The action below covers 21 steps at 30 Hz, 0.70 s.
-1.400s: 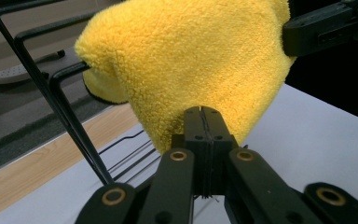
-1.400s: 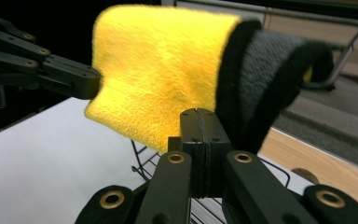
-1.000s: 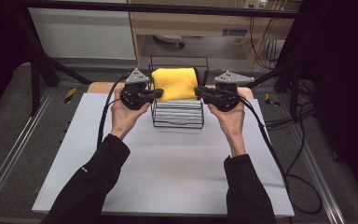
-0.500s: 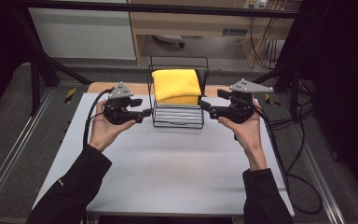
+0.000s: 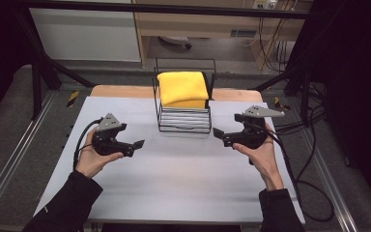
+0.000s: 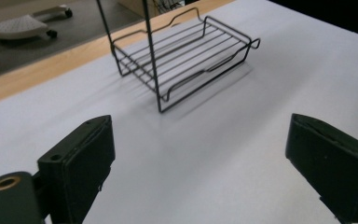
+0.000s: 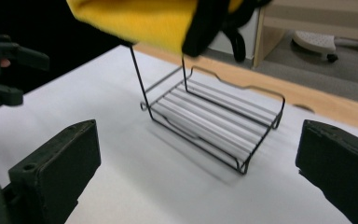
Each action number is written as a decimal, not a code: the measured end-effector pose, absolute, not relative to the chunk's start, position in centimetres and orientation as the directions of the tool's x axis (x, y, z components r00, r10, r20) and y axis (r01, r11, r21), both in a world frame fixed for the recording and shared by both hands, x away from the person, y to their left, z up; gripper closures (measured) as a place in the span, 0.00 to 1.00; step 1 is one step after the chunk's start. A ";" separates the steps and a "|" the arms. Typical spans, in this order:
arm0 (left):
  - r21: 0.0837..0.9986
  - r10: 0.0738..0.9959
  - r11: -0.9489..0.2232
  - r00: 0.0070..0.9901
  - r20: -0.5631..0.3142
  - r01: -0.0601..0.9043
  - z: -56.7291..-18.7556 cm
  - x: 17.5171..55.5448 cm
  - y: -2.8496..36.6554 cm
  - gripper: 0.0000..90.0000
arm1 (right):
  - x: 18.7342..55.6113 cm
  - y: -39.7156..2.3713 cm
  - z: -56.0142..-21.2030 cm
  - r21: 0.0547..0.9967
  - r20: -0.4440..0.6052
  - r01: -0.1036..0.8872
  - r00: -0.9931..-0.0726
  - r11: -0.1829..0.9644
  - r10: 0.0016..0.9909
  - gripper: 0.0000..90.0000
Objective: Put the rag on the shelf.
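1. The left gripper (image 5: 134, 144) is held in the person's left hand (image 5: 92, 159) above the white table (image 5: 183, 193); its jaws stand spread wide with nothing between them.
2. The right gripper (image 5: 218, 132) sits in the right hand (image 5: 263, 154), its jaws likewise released and empty, pointing across toward the left gripper.
3. A black wire rack (image 5: 183, 123) stands on the table ahead of both pairs of jaws, roughly midway between them and well apart from each.
4. In the left gripper view the rack's lower shelf (image 6: 186, 56) lies beyond the gap between the jaws, bare wire over the table.
5. A folded yellow cloth (image 5: 182, 88) rests on the rack's upper tier, above the level of both jaws; in the right gripper view it hangs over the top edge, above the lower shelf.
6. A dark item (image 7: 209, 28) sits against the cloth's side; what it is cannot be told.
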<state>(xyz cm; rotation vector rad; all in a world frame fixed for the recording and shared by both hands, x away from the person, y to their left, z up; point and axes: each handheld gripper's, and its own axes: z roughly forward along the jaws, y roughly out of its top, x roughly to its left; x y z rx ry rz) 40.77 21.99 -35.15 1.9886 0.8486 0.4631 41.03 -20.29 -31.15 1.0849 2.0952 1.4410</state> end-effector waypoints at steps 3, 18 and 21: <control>0.848 0.731 -0.348 0.682 -0.022 0.401 -36.5 40.2 22.9 0.07 | 40.6 -20.9 -33.1 0.899 0.130 0.397 -0.645 0.185 0.753 0.01; 0.833 0.744 -0.355 0.667 -0.023 0.425 -41.4 37.4 26.6 0.06 | 37.9 -24.8 -41.3 0.840 0.197 0.491 -0.675 0.233 0.711 0.01; 0.831 0.741 -0.360 0.671 -0.021 0.424 -41.9 37.0 27.2 0.06 | 37.5 -25.7 -42.3 0.825 0.196 0.509 -0.666 0.247 0.719 0.01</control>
